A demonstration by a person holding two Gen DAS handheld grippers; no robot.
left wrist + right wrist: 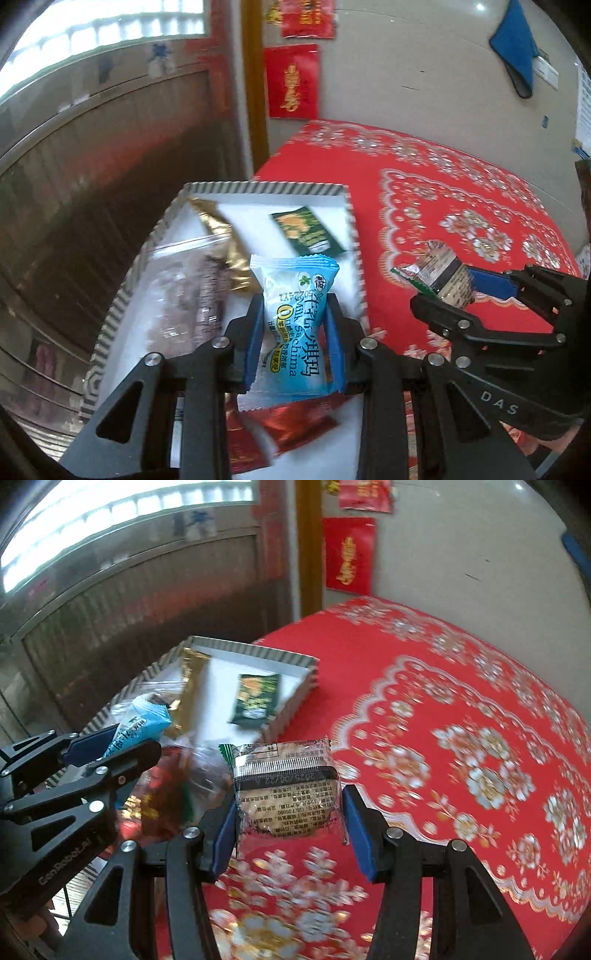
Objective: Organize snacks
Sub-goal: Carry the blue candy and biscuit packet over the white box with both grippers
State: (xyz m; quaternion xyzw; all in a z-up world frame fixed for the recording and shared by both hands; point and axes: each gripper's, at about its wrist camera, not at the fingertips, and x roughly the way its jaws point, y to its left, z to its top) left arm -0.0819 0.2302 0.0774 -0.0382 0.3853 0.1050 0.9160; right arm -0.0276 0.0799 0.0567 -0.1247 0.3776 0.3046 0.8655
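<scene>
My left gripper point(295, 314) is shut on a blue Milk Sachima packet point(295, 321) and holds it above the striped-rim white tray point(266, 187). It also shows in the right wrist view point(110, 746) with the blue packet point(142, 723). My right gripper point(290, 808) is shut on a clear-wrapped brown cookie packet point(286, 790), held above the red tablecloth point(461, 738) just right of the tray point(258, 653). In the left wrist view the right gripper point(454, 284) holds that packet point(439, 269).
The tray holds a gold packet point(221, 236), a dark green packet point(306, 230), a clear bag of snacks point(184, 295) and red wrappers point(291, 424). The floral red cloth point(461, 206) spreads to the right. A wall with red decorations point(293, 81) stands behind; a wooden door is left.
</scene>
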